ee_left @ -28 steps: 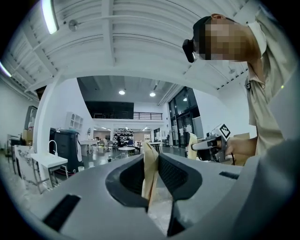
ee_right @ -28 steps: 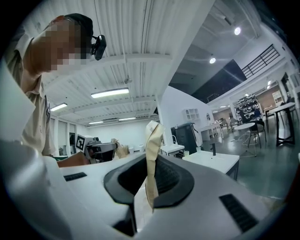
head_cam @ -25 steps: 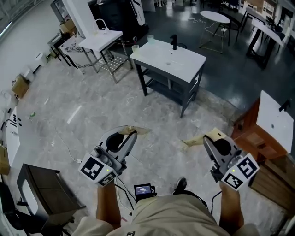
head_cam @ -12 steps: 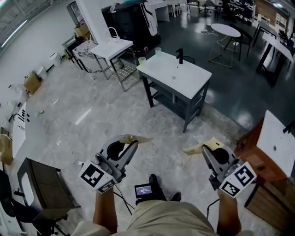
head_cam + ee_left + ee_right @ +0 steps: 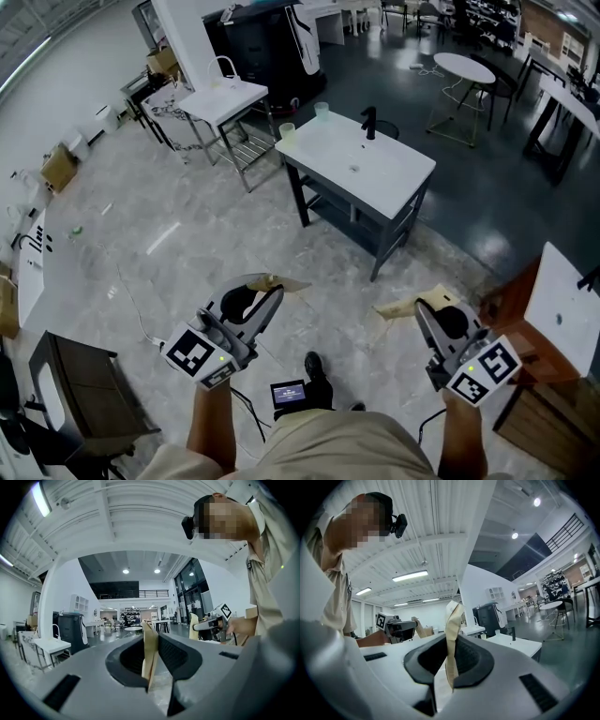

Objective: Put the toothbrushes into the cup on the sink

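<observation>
I see no toothbrush in any view. The white sink (image 5: 361,155) on a dark frame stands several steps ahead, with a black faucet (image 5: 369,122). Two pale cups (image 5: 287,130) (image 5: 322,110) sit on its far left corner. My left gripper (image 5: 281,283) is held low over the floor. Its tan taped fingertips (image 5: 149,644) are slightly parted with nothing between them. My right gripper (image 5: 394,307) is level with it, its tan tips (image 5: 453,625) pressed together and empty. The right gripper view shows the sink (image 5: 520,645) and the left gripper (image 5: 396,625).
A second white basin stand (image 5: 223,98) is behind the sink on the left, with a round white table (image 5: 473,67) far right. A wooden cabinet with a white basin (image 5: 562,300) is close on my right and a dark crate (image 5: 84,384) lower left. Marble floor lies between.
The view has shifted forward and the sink has drawn slightly nearer as the person steps. Both grippers keep the same pose and jaw setting.
</observation>
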